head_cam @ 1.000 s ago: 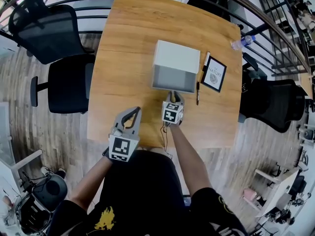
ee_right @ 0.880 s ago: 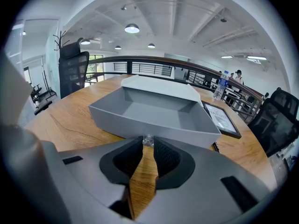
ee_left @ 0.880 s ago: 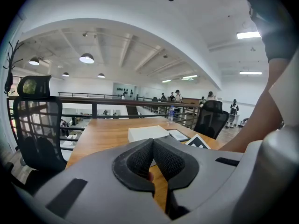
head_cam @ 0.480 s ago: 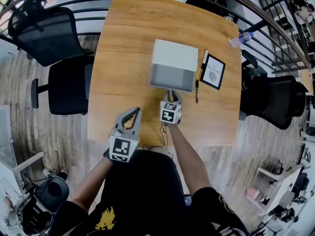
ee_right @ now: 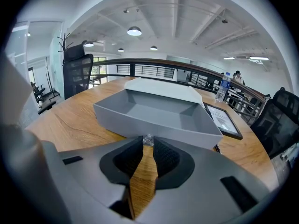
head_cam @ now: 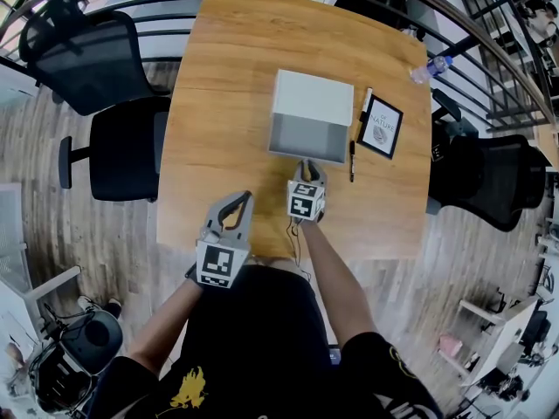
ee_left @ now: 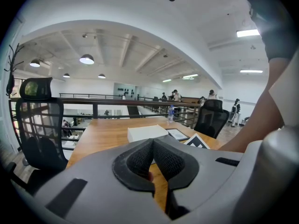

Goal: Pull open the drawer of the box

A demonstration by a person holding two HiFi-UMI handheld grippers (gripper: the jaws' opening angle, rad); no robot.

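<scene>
A white box (head_cam: 313, 99) stands mid-table, and its grey drawer (head_cam: 306, 138) is slid out toward me, empty inside. My right gripper (head_cam: 307, 164) reaches to the drawer's front wall. In the right gripper view its fingertips (ee_right: 140, 146) close on the small clear knob (ee_right: 148, 139) on the drawer (ee_right: 159, 113) front. My left gripper (head_cam: 234, 201) hovers over the table's near edge to the left, apart from the box, jaws together and holding nothing. In the left gripper view the box (ee_left: 147, 133) lies well ahead of that left gripper (ee_left: 153, 143).
A framed picture (head_cam: 381, 128) lies just right of the box, with a dark pen (head_cam: 351, 162) and a white pen (head_cam: 365, 103) beside it. A water bottle (head_cam: 431, 71) rests at the far right corner. Black office chairs (head_cam: 122, 147) (head_cam: 489, 182) flank the table; a railing runs behind.
</scene>
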